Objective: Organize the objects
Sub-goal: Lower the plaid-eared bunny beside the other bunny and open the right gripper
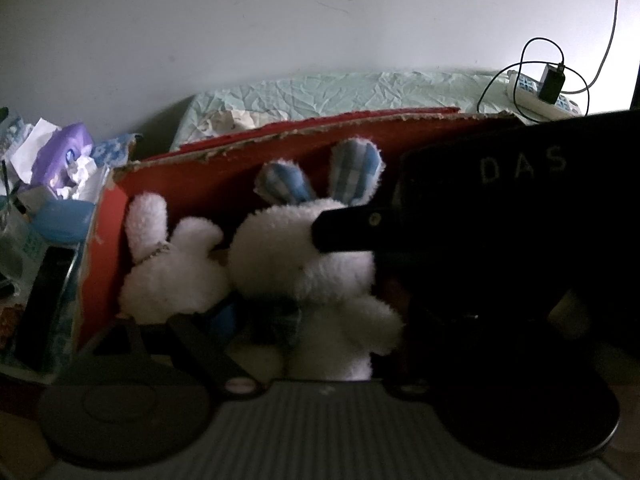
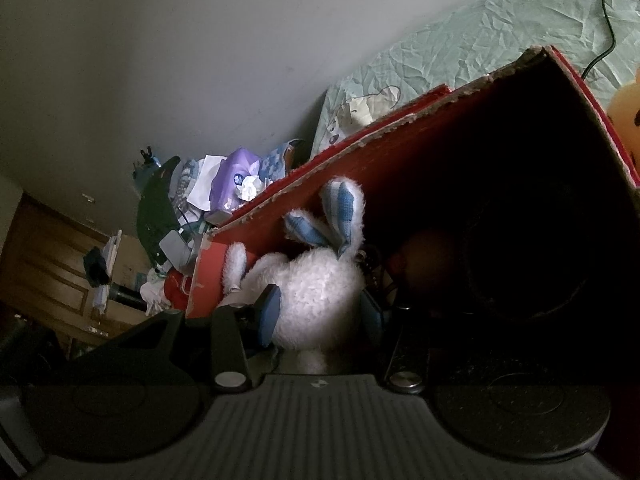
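Right gripper [image 2: 320, 312]: blue pads clamped on plush rabbit's [image 2: 316, 292] head, inside red cardboard box [image 2: 304, 196], left end. Soft, light, compressible; grip body, not ears. Left gripper: state indiscernible.

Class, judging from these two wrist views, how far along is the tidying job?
Done: a small white plush lies inside the red box. In hand: the right gripper has its jaws around the white rabbit, inside the box. Left: releasing it. The left gripper's grip is unclear.
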Action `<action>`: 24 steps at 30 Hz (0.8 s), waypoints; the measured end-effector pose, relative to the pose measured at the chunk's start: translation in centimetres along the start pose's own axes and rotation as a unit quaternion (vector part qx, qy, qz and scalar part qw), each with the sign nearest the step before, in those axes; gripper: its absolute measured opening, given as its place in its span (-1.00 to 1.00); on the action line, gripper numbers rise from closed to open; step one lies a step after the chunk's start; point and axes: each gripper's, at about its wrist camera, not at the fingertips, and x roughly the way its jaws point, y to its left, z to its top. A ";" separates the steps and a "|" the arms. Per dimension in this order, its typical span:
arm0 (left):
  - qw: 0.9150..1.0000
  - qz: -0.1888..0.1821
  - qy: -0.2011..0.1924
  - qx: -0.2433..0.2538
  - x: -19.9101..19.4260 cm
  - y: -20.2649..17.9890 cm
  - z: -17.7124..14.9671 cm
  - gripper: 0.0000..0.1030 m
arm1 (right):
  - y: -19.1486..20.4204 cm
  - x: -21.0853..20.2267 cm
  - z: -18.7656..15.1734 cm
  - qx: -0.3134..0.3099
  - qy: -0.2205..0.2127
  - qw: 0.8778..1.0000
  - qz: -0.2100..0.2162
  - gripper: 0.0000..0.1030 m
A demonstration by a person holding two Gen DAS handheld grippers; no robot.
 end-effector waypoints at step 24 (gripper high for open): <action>1.000 0.001 -0.001 0.006 0.1 0.2 -0.2 0.81 | -0.2 -0.4 -0.2 0.010 -0.021 1.000 0.010 -0.07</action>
